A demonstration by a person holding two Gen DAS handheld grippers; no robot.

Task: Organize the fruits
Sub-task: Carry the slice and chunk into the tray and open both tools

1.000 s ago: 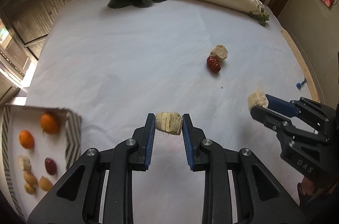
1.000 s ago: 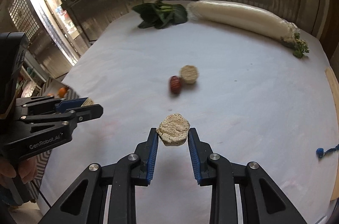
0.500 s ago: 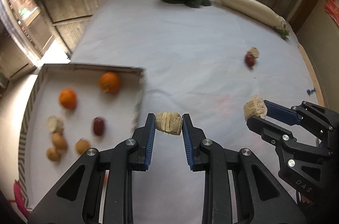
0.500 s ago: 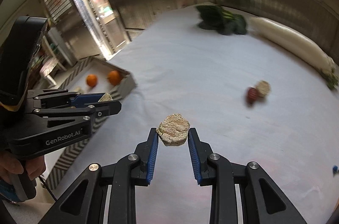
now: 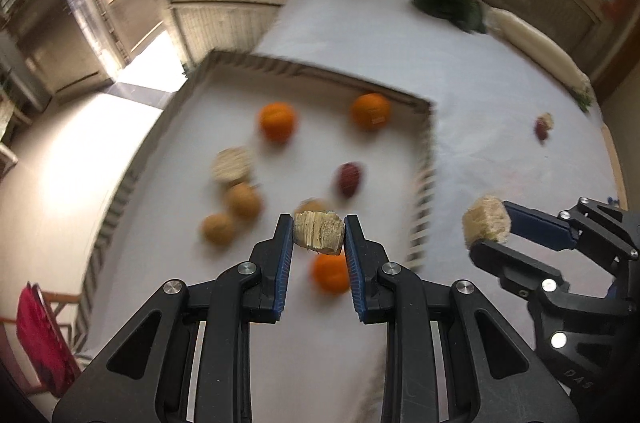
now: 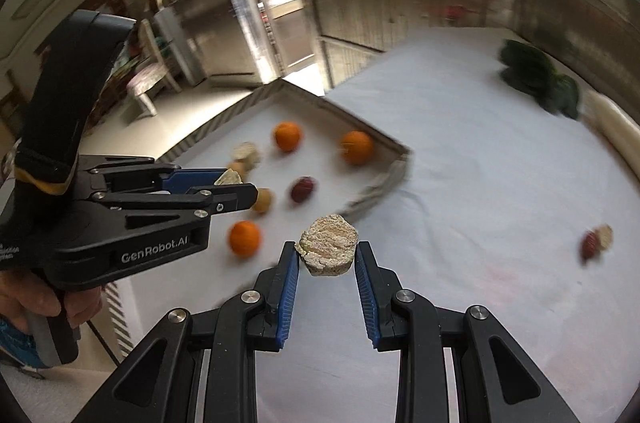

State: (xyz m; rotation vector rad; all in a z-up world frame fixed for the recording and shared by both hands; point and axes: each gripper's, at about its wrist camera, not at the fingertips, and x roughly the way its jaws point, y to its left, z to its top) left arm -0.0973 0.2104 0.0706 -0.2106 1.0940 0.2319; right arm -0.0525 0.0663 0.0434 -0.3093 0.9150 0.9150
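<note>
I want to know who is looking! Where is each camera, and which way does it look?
Left wrist view: sits on the left tongs, looks down along them into the tray; the right tongs show.
Right wrist view: sits on the right tongs, looks down at the white table; the left tongs and a hand show.
Both share the tray, its oranges, and both beige chunks.

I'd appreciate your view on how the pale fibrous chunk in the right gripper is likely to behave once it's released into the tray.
The pale fibrous chunk looks dry and crumbly, so it is probably light and may shed bits. The right gripper holds it by its sides without visible crushing, suggesting some stiffness. Its flat faces make it likelier to settle than roll in the tray, unlike the oranges.
</note>
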